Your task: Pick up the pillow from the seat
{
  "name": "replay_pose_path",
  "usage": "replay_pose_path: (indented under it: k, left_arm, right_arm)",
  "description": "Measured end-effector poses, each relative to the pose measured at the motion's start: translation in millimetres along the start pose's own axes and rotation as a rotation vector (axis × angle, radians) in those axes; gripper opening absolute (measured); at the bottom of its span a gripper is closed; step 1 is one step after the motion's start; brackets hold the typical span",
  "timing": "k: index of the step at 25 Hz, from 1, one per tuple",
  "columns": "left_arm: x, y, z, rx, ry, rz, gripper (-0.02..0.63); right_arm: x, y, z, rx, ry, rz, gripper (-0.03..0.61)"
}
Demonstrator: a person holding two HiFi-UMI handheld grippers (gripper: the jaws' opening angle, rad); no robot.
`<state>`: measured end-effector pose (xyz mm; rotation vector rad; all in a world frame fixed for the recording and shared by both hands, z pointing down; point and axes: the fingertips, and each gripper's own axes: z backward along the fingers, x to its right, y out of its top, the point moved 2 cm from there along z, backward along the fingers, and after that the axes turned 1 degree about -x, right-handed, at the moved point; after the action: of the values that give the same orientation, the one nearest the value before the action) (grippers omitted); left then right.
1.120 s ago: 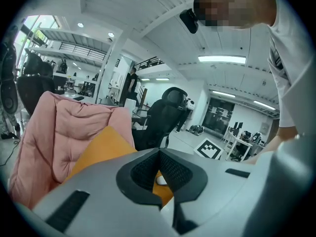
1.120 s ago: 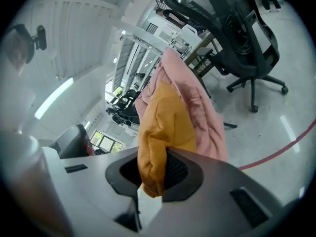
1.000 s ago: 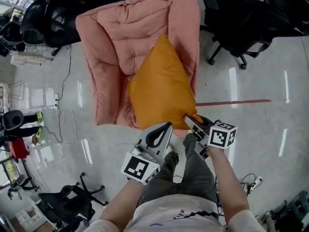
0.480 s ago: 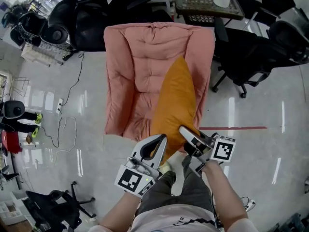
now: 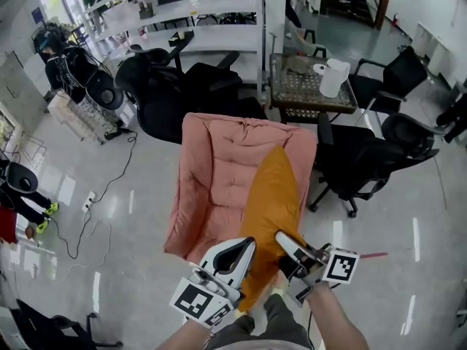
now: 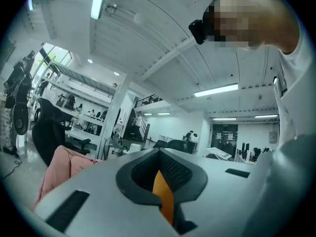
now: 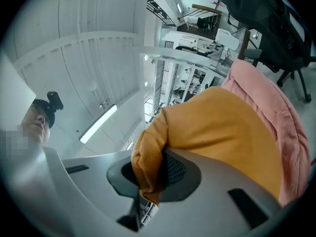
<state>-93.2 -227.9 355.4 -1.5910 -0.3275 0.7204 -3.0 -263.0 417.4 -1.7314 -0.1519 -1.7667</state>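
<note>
Pillow (image 5: 271, 208) | over pink seat (image 5: 211, 184) | pinched in left tongs (image 5: 246, 245), right tongs (image 5: 282, 238)

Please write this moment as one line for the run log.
phase: grasp | left tongs: shut on pillow | right tongs: shut on pillow | pillow: orange, over pink seat, seat contact unclear

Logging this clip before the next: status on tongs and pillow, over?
Left tongs shut on pillow. Right tongs shut on pillow corner. Pillow over pink seat, near end gripped. Nothing in the way.
</note>
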Motion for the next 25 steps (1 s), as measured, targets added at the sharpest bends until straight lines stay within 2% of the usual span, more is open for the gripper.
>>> replay_pose_path:
  k: [5, 8, 13, 25]
  left_arm:
    - [7.4, 45.3, 11.2, 0.061, -0.012, -0.004, 0.011]
    - [8.8, 62.9, 14.1, 0.066, -0.010, -0.021, 0.011]
    - [15.4, 88.2, 14.1, 0.054, -0.021, -0.045, 0.011]
    - [14.9, 145.7, 28.2, 0.124, 0.005, -0.098, 0.011]
  right_arm:
    - [-51.5, 17.0, -9.7, 0.033, 0.047, 0.038, 0.043]
    - [-74.9, 23.9, -13.1, 0.045, 0.059, 0.062, 0.043]
    - [-103.8, 34.9, -15.6, 0.054, 0.059, 0.108, 0.043]
    - [-162.2, 50.7, -32.7, 0.081, 0.108, 0.108, 0.043]
